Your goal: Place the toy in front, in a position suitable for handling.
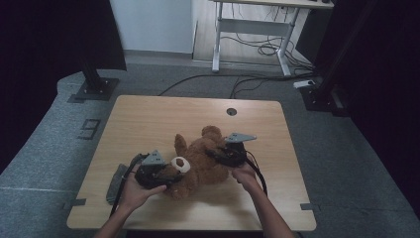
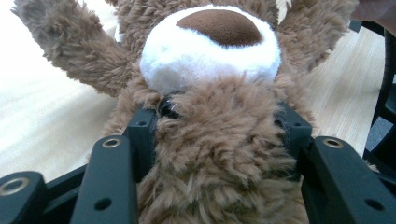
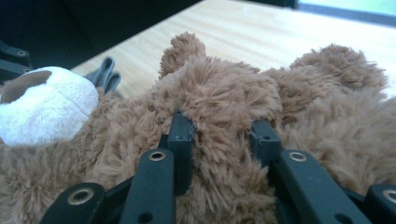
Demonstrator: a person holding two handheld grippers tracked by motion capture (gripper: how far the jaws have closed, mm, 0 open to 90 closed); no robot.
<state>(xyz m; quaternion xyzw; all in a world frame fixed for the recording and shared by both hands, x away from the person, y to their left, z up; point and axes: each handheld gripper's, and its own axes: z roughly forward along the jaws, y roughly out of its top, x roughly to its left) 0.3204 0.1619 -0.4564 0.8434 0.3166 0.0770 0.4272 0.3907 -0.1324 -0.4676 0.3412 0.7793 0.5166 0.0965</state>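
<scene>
A brown plush teddy bear (image 1: 200,161) with a white muzzle (image 1: 180,163) lies on its back on the wooden table (image 1: 148,119). My left gripper (image 1: 166,176) is shut on the bear's head; in the left gripper view its jaws squeeze the fur (image 2: 219,154) just below the white muzzle (image 2: 210,51). My right gripper (image 1: 218,154) is shut on the bear's body; in the right gripper view a fold of fur (image 3: 224,121) is pinched between its jaws. A hand holds each gripper.
A grey cloth-like item (image 1: 117,182) lies on the table beside the left hand, also seen as grey strips (image 3: 106,72). A round cable hole (image 1: 231,111) sits near the table's far edge. Cables and a desk frame (image 1: 257,29) stand beyond on the floor.
</scene>
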